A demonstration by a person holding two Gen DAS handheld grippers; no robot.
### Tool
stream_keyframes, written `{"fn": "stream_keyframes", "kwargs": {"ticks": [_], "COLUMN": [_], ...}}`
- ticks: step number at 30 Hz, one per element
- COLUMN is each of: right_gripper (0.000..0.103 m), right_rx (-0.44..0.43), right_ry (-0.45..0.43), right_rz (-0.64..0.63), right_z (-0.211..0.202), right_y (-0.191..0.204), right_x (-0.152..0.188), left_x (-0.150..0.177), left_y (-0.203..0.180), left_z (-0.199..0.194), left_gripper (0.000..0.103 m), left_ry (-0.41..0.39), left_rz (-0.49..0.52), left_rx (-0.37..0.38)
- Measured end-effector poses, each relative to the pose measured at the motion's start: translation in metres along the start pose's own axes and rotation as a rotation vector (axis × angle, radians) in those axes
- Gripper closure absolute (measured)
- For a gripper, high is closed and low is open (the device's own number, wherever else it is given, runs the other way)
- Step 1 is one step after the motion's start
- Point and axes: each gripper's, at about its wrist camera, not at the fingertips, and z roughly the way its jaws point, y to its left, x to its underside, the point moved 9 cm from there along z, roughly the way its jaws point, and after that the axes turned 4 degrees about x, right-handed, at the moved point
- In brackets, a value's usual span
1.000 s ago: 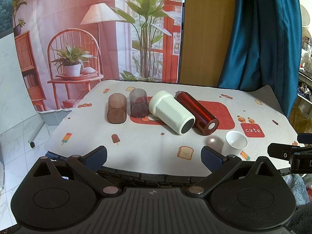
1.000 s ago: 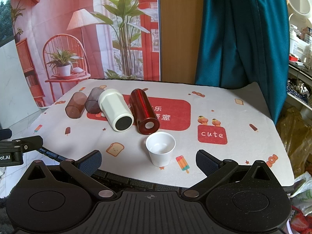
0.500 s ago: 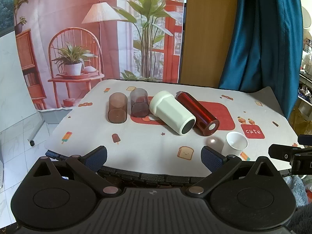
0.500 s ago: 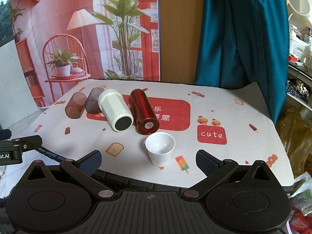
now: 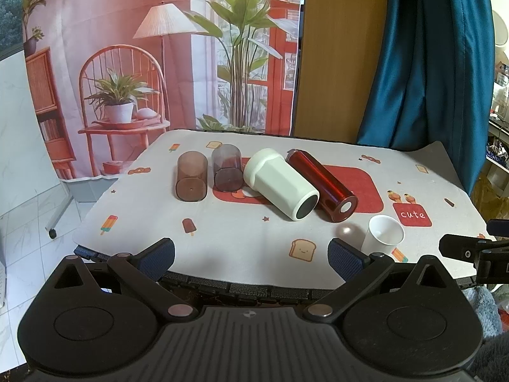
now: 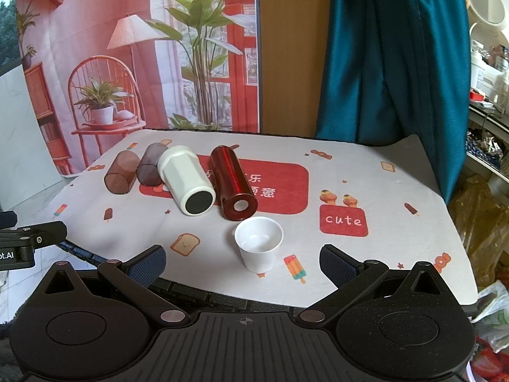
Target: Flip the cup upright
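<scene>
Black hand-held gripper, blue pads

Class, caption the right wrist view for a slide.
Open right hand-held gripper faces an upright white cup; four cups lie behind.

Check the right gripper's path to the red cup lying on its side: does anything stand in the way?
Yes. The upright white paper cup stands between the open right gripper and the red cup, just in front of its near end.
</scene>
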Motion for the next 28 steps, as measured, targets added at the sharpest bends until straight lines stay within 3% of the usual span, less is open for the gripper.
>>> {"fn": "stream_keyframes", "kwargs": {"ticks": [28], "right_gripper": [0.0], "right_rx": [0.005], "right_ry": [0.009], "right_rz": [0.001], "right_z": [0.0023], "right_y": [0.0002], "right_x": [-0.0001], "left_x": [-0.0008], "left_y": [0.0041], "left_z": [-0.001], "left_gripper": [0.0], "left_ry": [0.0], "left_rz": [-0.02], "left_rx": [0.003]}}
